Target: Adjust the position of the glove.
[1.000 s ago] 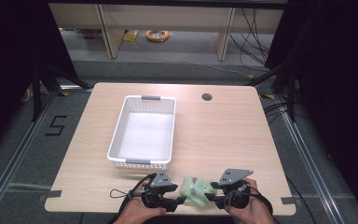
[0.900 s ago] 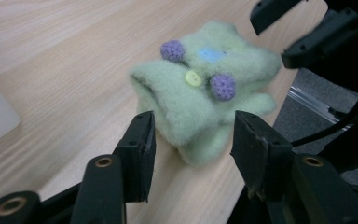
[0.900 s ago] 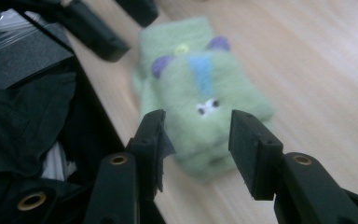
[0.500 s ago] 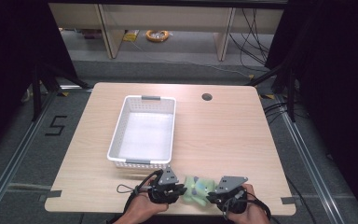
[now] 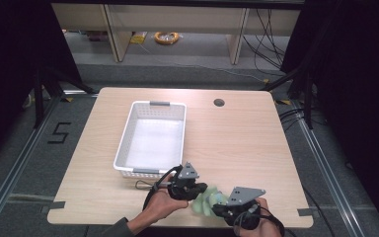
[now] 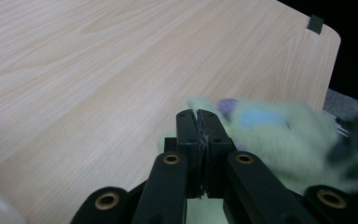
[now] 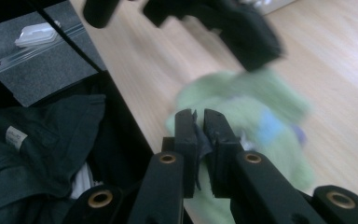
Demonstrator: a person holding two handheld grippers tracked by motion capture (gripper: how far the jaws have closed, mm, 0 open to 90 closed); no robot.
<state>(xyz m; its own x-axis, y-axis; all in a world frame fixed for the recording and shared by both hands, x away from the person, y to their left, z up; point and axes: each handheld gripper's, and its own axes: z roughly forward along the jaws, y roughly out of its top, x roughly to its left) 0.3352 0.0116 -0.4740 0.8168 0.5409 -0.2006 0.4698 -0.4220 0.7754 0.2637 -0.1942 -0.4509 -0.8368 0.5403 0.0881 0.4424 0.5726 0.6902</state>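
Note:
A light green cloth (image 5: 206, 201) with blue and purple patches lies bunched near the table's front edge, between my two grippers. My left gripper (image 5: 201, 189) holds its left side. In the left gripper view the jaws of the left gripper (image 6: 198, 116) are pressed together on a thin edge of the cloth (image 6: 270, 133). My right gripper (image 5: 220, 209) grips the cloth's right side. In the right gripper view the right gripper (image 7: 198, 119) is shut with a fold of cloth (image 7: 242, 105) pinched between its jaws, and the left gripper (image 7: 242, 32) shows blurred beyond it.
A white perforated basket (image 5: 126, 140) stands empty left of centre, just behind my left hand. A round cable hole (image 5: 219, 102) is at the table's back. The table's front edge (image 5: 177, 224) runs right beneath my hands. Dark clothing (image 7: 37, 140) lies below that edge.
My left gripper has moved right and a little away from the front edge. The right gripper has come left and nearer the edge. The cloth is bunched tighter between them.

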